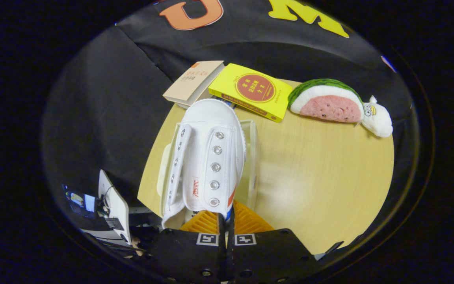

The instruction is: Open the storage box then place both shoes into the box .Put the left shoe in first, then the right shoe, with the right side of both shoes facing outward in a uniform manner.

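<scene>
My gripper is shut on the rear side wall of a white canvas shoe with metal eyelets and no laces. The shoe points away from me, toe toward the books, and hangs over a clear plastic storage box that stands on the wooden table. The box's clear walls show on both sides of the shoe. Whether the shoe rests on the box floor or hangs above it I cannot tell. The shoe hides most of the box's inside.
Beyond the shoe's toe lie a beige book and a yellow book. A watermelon-slice plush with a small white plush lies farther right. Left of the table stands a device with a small screen.
</scene>
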`<act>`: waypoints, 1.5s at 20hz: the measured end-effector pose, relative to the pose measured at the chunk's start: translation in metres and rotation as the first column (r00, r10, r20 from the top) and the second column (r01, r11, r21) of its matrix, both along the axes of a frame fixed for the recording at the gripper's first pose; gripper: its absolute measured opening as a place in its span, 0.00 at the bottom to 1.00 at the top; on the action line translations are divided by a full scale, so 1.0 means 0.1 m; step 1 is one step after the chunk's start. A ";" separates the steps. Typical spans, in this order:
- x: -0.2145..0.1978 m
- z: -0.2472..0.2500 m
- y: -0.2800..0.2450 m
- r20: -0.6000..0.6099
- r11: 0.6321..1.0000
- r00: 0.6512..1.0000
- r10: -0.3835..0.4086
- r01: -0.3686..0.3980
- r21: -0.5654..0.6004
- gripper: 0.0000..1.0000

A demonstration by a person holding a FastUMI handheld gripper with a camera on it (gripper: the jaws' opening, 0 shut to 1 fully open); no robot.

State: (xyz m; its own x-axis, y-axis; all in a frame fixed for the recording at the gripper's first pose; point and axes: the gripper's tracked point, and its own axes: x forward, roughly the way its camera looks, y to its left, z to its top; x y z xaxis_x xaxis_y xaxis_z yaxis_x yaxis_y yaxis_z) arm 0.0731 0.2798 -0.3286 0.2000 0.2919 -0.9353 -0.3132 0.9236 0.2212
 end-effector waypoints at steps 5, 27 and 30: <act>0.01 -0.55 0.07 -0.002 0.989 0.996 -0.088 0.087 -0.119 0.00; -0.05 0.31 -0.27 0.300 0.967 0.923 -0.239 0.253 -0.008 0.52; -0.13 0.80 -0.60 0.429 0.958 0.865 -0.259 0.288 -0.001 0.63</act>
